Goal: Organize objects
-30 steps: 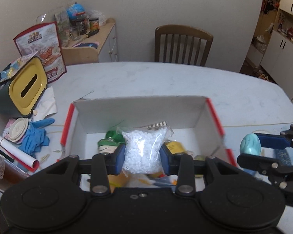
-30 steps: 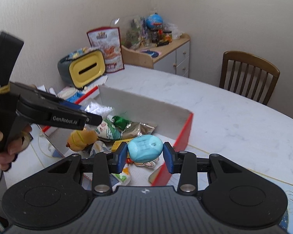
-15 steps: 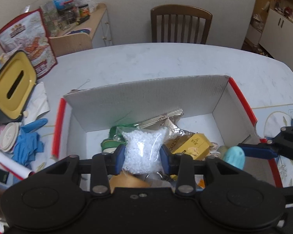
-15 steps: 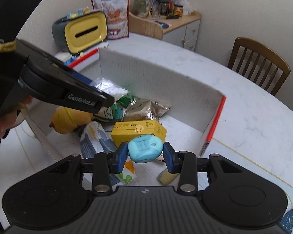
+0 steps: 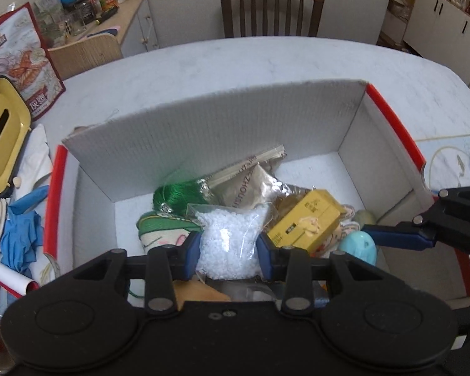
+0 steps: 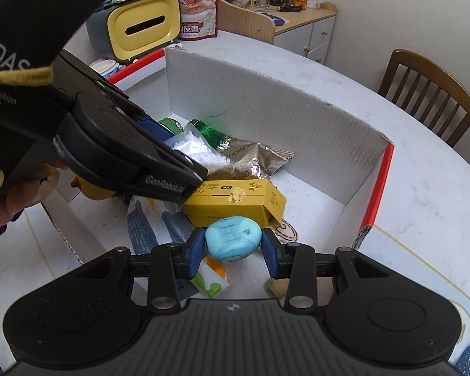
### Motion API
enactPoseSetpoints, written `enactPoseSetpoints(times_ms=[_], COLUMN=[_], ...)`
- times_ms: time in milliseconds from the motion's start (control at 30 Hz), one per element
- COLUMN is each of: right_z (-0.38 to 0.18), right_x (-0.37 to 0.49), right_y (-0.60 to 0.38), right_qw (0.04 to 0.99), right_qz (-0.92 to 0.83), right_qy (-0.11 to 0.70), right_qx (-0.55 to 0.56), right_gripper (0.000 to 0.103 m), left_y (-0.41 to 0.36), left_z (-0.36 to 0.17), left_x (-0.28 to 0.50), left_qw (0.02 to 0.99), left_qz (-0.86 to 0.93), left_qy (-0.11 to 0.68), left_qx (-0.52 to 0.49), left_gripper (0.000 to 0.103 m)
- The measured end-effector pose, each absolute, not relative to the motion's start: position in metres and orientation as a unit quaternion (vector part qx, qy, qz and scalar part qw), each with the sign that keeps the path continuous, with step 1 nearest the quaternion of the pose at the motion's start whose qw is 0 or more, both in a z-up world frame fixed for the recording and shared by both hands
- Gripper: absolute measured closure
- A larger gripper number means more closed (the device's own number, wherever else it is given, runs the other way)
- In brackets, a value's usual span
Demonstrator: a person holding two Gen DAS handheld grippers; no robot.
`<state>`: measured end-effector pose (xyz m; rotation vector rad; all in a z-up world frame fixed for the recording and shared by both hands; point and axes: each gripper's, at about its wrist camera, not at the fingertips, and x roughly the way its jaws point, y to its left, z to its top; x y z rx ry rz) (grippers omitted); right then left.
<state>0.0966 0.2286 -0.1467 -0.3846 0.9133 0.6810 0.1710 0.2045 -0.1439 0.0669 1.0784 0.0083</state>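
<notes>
On the left, the left gripper [image 5: 228, 252] has its jaws squeezed on a clear bag of white beads [image 5: 228, 244], held over the white box [image 5: 222, 131] on the bench [image 5: 266, 62]. A yellow carton [image 5: 307, 224] lies in the box just right of the bag. Farther right, the right gripper [image 6: 232, 244] has its jaws tight on a blue egg-shaped thing [image 6: 233, 241], low inside the box.

A home dining room. A wooden chair [image 5: 272, 7] stands behind the table [image 5: 235, 72]. Left of the chair, a cluttered sideboard [image 5: 122, 28].
</notes>
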Motion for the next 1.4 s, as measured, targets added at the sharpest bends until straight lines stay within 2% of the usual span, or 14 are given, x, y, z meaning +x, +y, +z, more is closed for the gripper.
enactPoseSetpoints(times_ms=[167,267,333,433,500,767,1400], right_z=[-0.146,-0.143,-0.141,-0.136,-0.132,-0.109,-0.055], right_x=[0.095,0.093,0.091,0.09,0.087,0.072,0.032], right_y=[0.227,0.225,0.223,0.218,0.214,0.197,0.152], right_qw=[0.824,0.825,0.826,0.828,0.831,0.846,0.884], right_qz=[0.326,0.327,0.329,0.332,0.334,0.336,0.328], right_qy=[0.428,0.426,0.425,0.421,0.417,0.396,0.332], right_qx=[-0.179,-0.177,-0.172,-0.161,-0.154,-0.121,-0.036], right_gripper=[0.064,0.064,0.063,0.062,0.056,0.05,0.032], left_y=[0.206,0.205,0.205,0.204,0.204,0.206,0.197], left_z=[-0.143,-0.143,-0.141,-0.137,-0.134,-0.112,-0.058], left_x=[0.171,0.17,0.168,0.164,0.161,0.141,0.082], left_qw=[0.856,0.856,0.858,0.863,0.865,0.88,0.919], left_qz=[0.001,0.0,0.0,0.003,0.004,0.009,0.011], left_qy=[0.516,0.515,0.513,0.505,0.502,0.475,0.393], left_qx=[0.031,0.03,0.027,0.024,0.02,0.006,-0.002], left_gripper=[0.065,0.061,0.051,0.046,0.045,0.038,0.012])
